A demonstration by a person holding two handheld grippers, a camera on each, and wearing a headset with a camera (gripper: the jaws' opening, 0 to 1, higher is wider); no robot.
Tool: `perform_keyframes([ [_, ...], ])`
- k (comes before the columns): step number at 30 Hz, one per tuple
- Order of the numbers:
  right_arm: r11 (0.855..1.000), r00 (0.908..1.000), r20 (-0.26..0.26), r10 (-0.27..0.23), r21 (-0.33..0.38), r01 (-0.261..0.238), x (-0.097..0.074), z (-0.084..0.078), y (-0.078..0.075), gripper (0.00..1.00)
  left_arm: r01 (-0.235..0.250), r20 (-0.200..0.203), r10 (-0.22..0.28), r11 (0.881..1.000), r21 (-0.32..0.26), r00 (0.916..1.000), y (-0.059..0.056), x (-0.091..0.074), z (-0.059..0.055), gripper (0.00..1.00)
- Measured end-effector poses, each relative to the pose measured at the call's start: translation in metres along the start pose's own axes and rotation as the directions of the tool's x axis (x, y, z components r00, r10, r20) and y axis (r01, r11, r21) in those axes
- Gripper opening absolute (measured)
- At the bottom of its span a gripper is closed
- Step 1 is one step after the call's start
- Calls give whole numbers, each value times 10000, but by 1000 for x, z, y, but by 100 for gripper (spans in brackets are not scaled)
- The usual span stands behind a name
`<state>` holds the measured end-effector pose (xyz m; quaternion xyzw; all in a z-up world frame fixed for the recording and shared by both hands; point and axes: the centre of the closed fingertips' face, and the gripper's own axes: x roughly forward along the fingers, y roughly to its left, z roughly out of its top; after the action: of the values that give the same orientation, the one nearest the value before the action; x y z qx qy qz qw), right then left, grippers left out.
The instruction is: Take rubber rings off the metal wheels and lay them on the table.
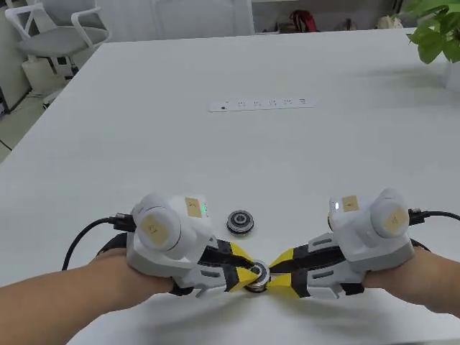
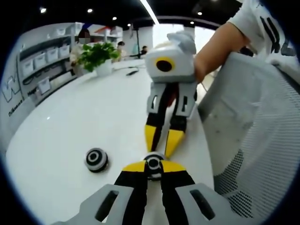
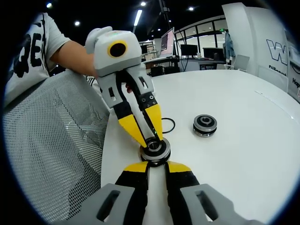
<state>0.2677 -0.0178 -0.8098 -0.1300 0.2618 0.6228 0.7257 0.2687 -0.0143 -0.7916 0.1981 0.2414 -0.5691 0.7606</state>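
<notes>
**Broad white tabletop (image 1: 144,144), both grippers on one wheel**

Far back on the surface lies a white power strip (image 1: 262,105). A leafy plant (image 1: 435,29) stands at the far right corner, and a grey chair (image 1: 61,32) sits beyond the far left edge.

At the near edge the two grippers point at each other. Their tips meet on a metal wheel (image 1: 256,276) that sits on the tabletop between them. The left gripper (image 1: 243,272) comes in from the left; in its own view its yellow-tipped jaws stand on either side of the wheel, clenched on it. The right gripper (image 1: 277,267) comes in from the right. In the left gripper view its jaws are a little parted, with one tip touching the wheel's rim; whether they pinch anything cannot be told.

A second wheel (image 1: 241,222), with a dark band around it, lies flat just beyond the pair, apart from both grippers. In the right gripper view a thin black loop (image 3: 167,125) lies on the tabletop beside the left gripper's jaws, partly hidden by them. Whether it is a ring or a cable cannot be told. The person's forearms (image 1: 50,302) reach in from the near edge.
</notes>
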Motion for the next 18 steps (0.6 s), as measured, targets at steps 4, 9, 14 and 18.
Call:
perform_keyframes([
  [4,9999,9999,-126,-106,76,107,-1,1,-2,2,-85,-86,87,9996,283,9999,0,1,0,11],
  [9,9994,9995,-180,-246,249,250,-1,0,-3,0,-154,-144,160,9988,457,9998,0,0,0,11],
  [14,9904,9997,-83,-234,1359,243,-2,0,-6,0,-207,-187,216,9985,504,9996,0,0,0,10],
  [18,9819,9995,171,-250,1883,213,-6,0,-8,0,-224,-173,232,9987,464,9996,1,0,0,10],
])
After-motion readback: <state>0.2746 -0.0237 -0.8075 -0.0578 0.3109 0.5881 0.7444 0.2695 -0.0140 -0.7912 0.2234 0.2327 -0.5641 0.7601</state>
